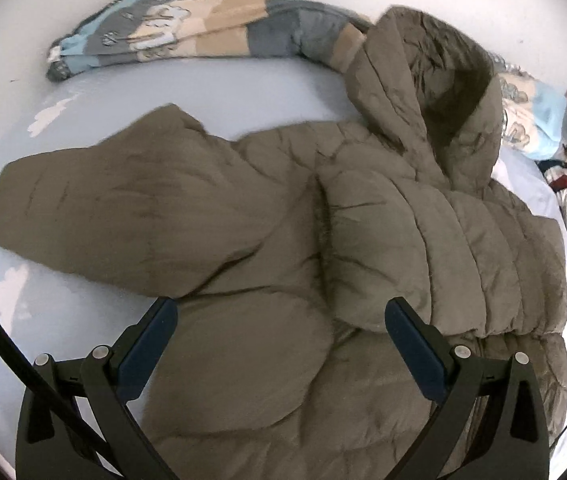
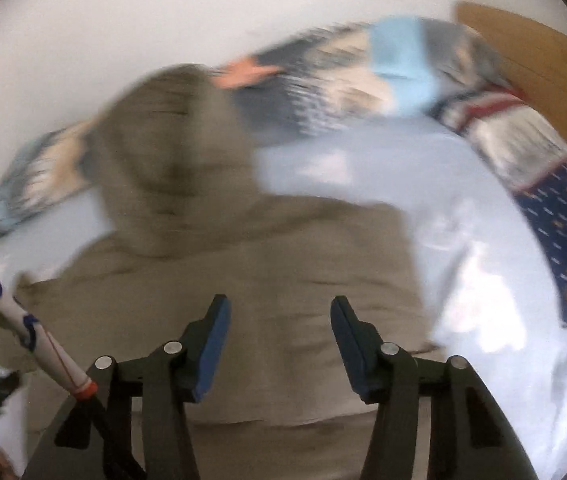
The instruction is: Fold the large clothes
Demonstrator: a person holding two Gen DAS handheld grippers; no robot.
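Right now the puffy olive jacket point(image 1: 363, 240) lies spread on a pale blue bed sheet point(image 1: 203, 92), hood point(image 1: 431, 80) towards the wall, one sleeve point(image 1: 115, 208) flung out to the side and the other sleeve point(image 1: 383, 248) laid across the chest. A patterned blanket point(image 1: 187, 36) is bunched along the wall behind it.

Both grippers hover above the jacket with nothing in them. The left gripper point(image 1: 281, 324) has its jaws spread wide over the lower front panel; the right gripper point(image 2: 279, 320) has its jaws released at a middling gap over the body below the hood, and no cloth sits between the pads in either view.

The risks, as I judge them:

- The filling is thick and springy, so a fold made with a shallow pinch will likely puff back open, or the slick shell will slip out of the jaws.
- A bite that takes only the top layer would lift the shell and leave the back on the bed, skewing the fold.
- The right wrist view is heavily smeared, so the grasp point there cannot be read well; a hasty closing could miss the hem or edge.
- The hood touches the blanket, so dragging the jacket could pull that along.
- The sleeve lying across the chest may slide off when the body is lifted.
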